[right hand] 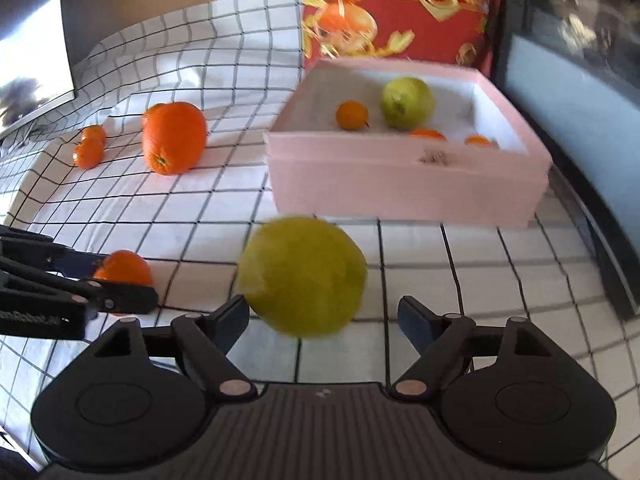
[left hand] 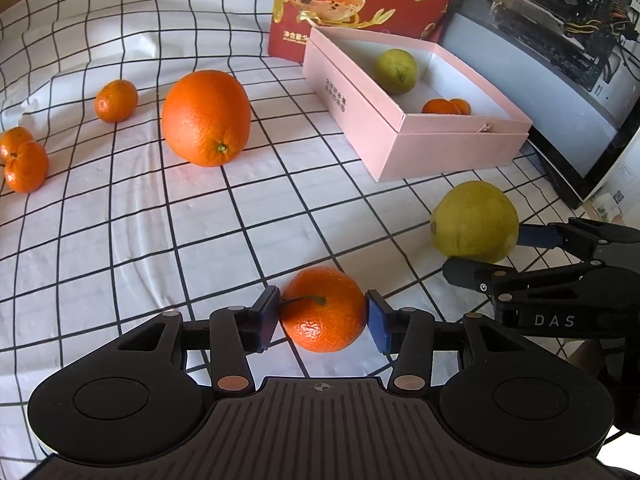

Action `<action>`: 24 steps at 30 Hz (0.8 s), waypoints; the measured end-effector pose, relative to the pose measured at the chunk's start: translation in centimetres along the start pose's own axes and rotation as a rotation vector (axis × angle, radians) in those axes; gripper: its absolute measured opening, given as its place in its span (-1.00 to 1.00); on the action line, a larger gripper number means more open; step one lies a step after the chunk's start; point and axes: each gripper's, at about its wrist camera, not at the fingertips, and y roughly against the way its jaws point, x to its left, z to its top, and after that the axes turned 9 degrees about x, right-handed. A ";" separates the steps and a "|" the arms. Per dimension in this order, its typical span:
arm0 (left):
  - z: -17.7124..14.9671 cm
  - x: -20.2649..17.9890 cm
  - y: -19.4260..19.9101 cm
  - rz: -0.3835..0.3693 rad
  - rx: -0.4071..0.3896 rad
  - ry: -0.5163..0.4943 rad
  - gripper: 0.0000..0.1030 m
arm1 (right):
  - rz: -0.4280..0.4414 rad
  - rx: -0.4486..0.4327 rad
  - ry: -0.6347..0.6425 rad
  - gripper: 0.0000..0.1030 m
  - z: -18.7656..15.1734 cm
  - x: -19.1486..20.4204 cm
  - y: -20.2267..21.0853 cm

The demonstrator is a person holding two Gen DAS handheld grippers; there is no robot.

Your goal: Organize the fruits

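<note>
Left gripper [left hand: 322, 316] clamped on a mandarin [left hand: 323, 309], both blue pads pressed to its sides, low over the checked tablecloth [left hand: 120, 240]. Right gripper [right hand: 324, 320] jaws apart around a yellow-green citrus [right hand: 302, 276]: the left pad looks to touch it, the right pad stands clear. Pink box [left hand: 440, 152] just beyond holds a second green citrus [left hand: 396, 71] and small mandarins [left hand: 440, 107]. Large orange [left hand: 206, 118] and three more mandarins lie loose on the cloth farther left. Red fruit carton [left hand: 360, 0] stands behind the box.
</note>
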 end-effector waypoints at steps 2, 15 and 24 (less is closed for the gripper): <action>0.1 0.1 0.0 -0.007 0.003 0.006 -0.01 | -0.010 -0.010 0.008 0.62 -0.3 0.0 0.1; 0.2 -0.7 -0.1 0.034 0.016 -0.025 -0.01 | -0.054 -0.013 0.045 1.00 -1.1 0.9 -0.3; 0.0 -0.7 -0.1 0.038 0.007 -0.027 -0.01 | -0.059 0.004 0.052 1.00 -1.0 0.9 -0.2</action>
